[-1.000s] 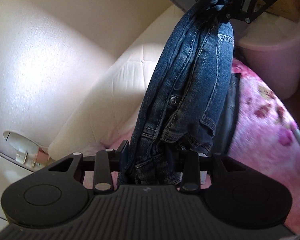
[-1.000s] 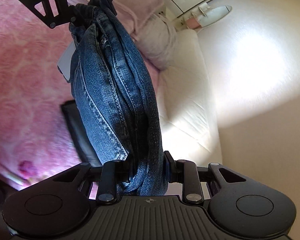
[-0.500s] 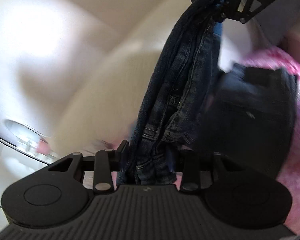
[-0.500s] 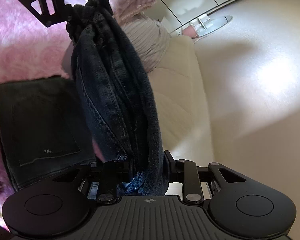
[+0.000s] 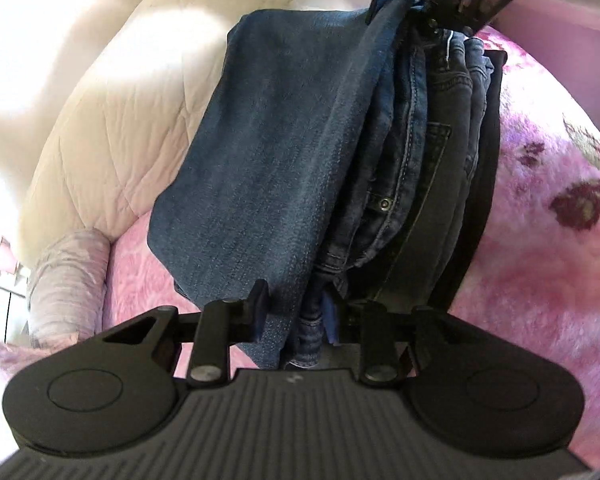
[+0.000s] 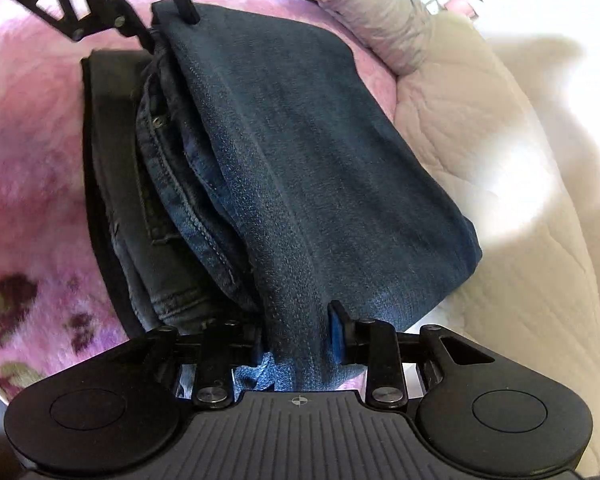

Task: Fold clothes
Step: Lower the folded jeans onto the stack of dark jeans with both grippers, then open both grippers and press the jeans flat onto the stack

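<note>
Both tongs pinch opposite ends of the folded blue denim jeans (image 5: 268, 152): left gripper (image 5: 300, 316) near, right gripper (image 6: 300, 332) far. The jeans rest on a dark folded garment (image 6: 100, 152) lying on the fluffy pink blanket (image 5: 540, 208).

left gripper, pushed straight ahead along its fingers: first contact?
Likely the folded blue jeans the left gripper already clamps; beyond them the right gripper faces it at the far end. Depth is unclear.

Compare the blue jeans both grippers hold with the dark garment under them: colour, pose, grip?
Colour: the blue jeans are mid-blue; the dark garment is near-black.
Pose: the blue jeans form a thick folded bundle on top; the dark garment lies flat on the pink blanket.
Grip: left gripper and right gripper clamp the blue jeans; neither holds the dark garment.
Both are folded.
</note>
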Demonstrator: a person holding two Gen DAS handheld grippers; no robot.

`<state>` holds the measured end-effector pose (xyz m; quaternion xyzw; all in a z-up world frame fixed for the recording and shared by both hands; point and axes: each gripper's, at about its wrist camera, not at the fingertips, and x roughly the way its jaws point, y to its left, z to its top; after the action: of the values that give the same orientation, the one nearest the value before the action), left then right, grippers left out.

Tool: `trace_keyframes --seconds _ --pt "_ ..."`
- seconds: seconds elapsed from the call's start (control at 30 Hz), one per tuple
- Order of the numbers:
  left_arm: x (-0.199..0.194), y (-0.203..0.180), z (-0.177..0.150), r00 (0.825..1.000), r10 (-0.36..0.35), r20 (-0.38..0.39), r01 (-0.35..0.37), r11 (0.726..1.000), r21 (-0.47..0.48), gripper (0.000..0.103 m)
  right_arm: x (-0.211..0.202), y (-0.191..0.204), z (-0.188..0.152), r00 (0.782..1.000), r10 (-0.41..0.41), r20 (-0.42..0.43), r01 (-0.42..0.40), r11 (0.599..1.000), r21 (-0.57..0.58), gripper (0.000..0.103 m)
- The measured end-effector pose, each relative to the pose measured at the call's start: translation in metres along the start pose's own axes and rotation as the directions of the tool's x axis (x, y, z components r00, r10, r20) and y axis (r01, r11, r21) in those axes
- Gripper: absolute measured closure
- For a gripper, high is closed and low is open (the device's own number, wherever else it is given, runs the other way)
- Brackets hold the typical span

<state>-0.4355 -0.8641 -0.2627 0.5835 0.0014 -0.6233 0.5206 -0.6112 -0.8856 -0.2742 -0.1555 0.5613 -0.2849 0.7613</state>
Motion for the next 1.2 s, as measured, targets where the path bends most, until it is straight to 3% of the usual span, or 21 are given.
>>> trace_keyframes --seconds 0.2,0.47,0.53,0.57,0.63,0.77,0.83,0.9,0.97,1.03,1.1,1.2 --pt "-0.03 0.0 -0.015 0.999 0.04 0.028 -0.039 0.999 -0.037 0.085 -0.022 0.005 0.009 1.0 -0.01 0.022 0.009 0.999 0.037 0.075" --pt "-0.037 -0.012 -0.024 1.0 0.023 0.012 -0.022 0.997 -0.07 0.088 -0.017 0.015 0.002 1.0 0.018 0.012 -0.018 1.0 0.013 0.075" --pt "-0.041 -0.016 -0.022 1.0 0.024 0.015 -0.023 0.997 -0.08 0.09 -0.026 0.014 -0.002 0.999 0.009 0.03 -0.009 1.0 0.003 0.075" --pt "-0.043 -0.016 -0.024 1.0 0.022 0.009 -0.021 0.996 -0.088 0.098 -0.029 0.014 -0.005 0.999 0.008 0.034 -0.008 1.0 -0.003 0.075" --pt "-0.044 -0.019 -0.028 1.0 0.007 -0.007 -0.008 0.994 -0.105 0.098 -0.023 0.017 -0.012 1.0 0.022 0.017 -0.022 1.0 -0.017 0.075" --pt "-0.044 -0.012 -0.031 1.0 -0.015 -0.011 0.013 0.987 -0.159 0.09 -0.023 0.019 -0.015 1.0 0.023 0.021 -0.022 1.0 -0.02 0.072" --pt "-0.05 0.001 -0.037 0.999 -0.054 0.001 0.053 0.97 -0.238 0.076 -0.029 0.011 -0.015 0.999 0.033 0.03 -0.034 0.999 0.029 0.065" --pt "-0.06 0.019 -0.05 0.994 -0.109 0.022 0.11 0.931 -0.347 0.06 -0.035 -0.001 -0.016 0.998 0.047 0.041 -0.051 0.994 0.102 0.058" --pt "-0.068 0.037 -0.063 0.991 -0.13 0.032 0.13 0.888 -0.441 0.055 -0.042 -0.012 -0.016 0.997 0.06 0.053 -0.068 0.982 0.174 0.041" --pt "-0.067 0.057 -0.075 0.987 -0.149 0.057 0.155 0.819 -0.552 0.048 -0.048 -0.024 -0.016 0.995 0.072 0.067 -0.086 0.966 0.245 0.039" --pt "-0.059 0.083 -0.09 0.983 -0.165 0.084 0.177 0.711 -0.681 0.04 -0.055 -0.035 -0.017 0.993 0.083 0.081 -0.104 0.943 0.315 0.039" --pt "-0.035 0.119 -0.112 0.974 -0.198 0.111 0.203 0.537 -0.819 0.04 -0.063 -0.054 -0.017 0.99 0.098 0.105 -0.133 0.899 0.418 0.039"
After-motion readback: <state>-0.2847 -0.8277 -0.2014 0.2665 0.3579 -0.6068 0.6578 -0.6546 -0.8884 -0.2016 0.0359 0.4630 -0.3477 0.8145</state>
